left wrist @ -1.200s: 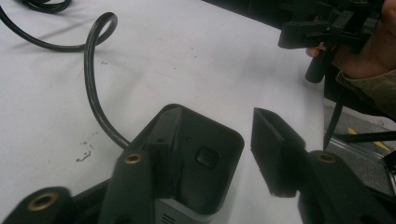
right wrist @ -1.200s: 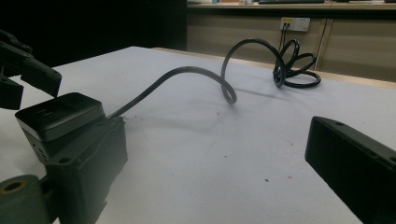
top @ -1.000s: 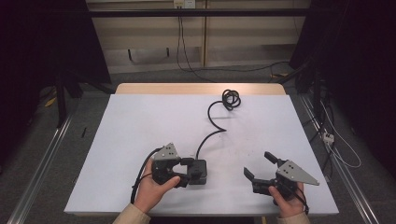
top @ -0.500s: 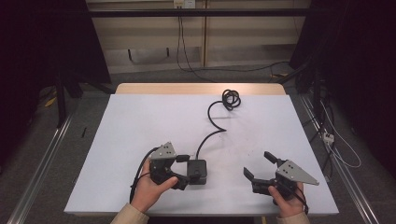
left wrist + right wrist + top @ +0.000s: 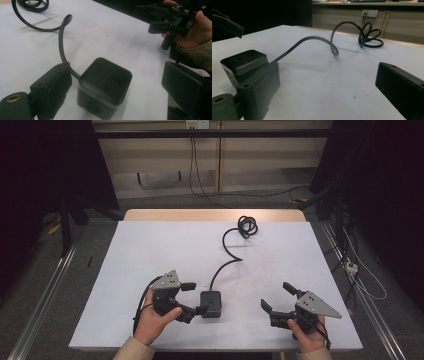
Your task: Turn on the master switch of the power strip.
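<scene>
White table [image 5: 150, 250], dark room, grey floor. Left gripper [image 5: 195, 296] low, level, jaws just opened wide around black cube power adapter [image 5: 210, 303], no grip. Right gripper [image 5: 278, 298] open, empty, well apart.

- Power cube [image 5: 210, 303] on the table [image 5: 150, 250], near its front edge.
- Its cable [image 5: 227, 247] runs back to a coil [image 5: 247, 225].
- Left gripper [image 5: 192, 297] just left of the cube; right gripper [image 5: 278, 298] well right.
</scene>
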